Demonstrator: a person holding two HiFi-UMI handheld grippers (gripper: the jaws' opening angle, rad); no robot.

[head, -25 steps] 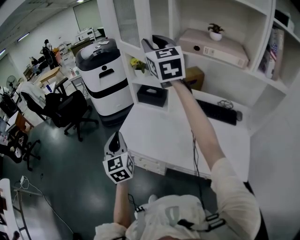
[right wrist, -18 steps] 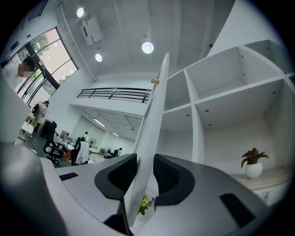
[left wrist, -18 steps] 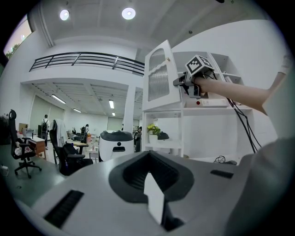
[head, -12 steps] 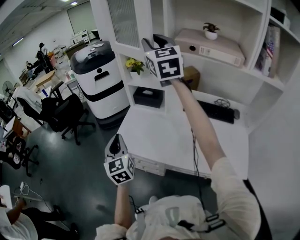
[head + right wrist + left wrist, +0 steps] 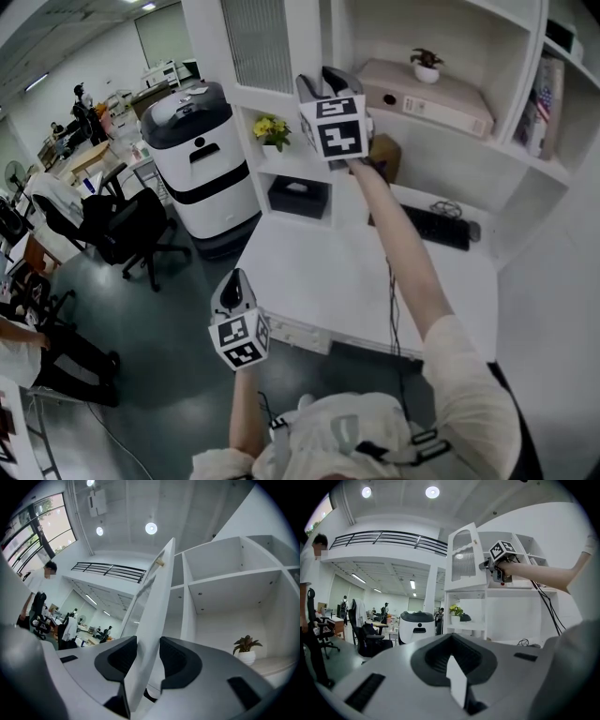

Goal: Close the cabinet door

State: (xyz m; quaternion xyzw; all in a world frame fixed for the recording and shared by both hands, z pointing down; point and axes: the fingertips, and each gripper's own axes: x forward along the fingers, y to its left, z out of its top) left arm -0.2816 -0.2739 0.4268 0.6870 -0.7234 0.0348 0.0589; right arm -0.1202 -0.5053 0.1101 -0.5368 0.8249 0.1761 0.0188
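Up at the shelves, right gripper [image 5: 147, 660] has its jaws pinched on the edge of the cabinet door [image 5: 158, 611]. The door runs edge-on between them with its long axis upright. It stands swung out, and the open compartment [image 5: 225, 597] with the potted plant [image 5: 245, 649] lies to its right, so I'd guess the closing push goes that way. Left gripper [image 5: 232, 292] has its jaws together on nothing. It hangs low by the desk [image 5: 319, 272], well apart from the door, so the right hand is nearer.
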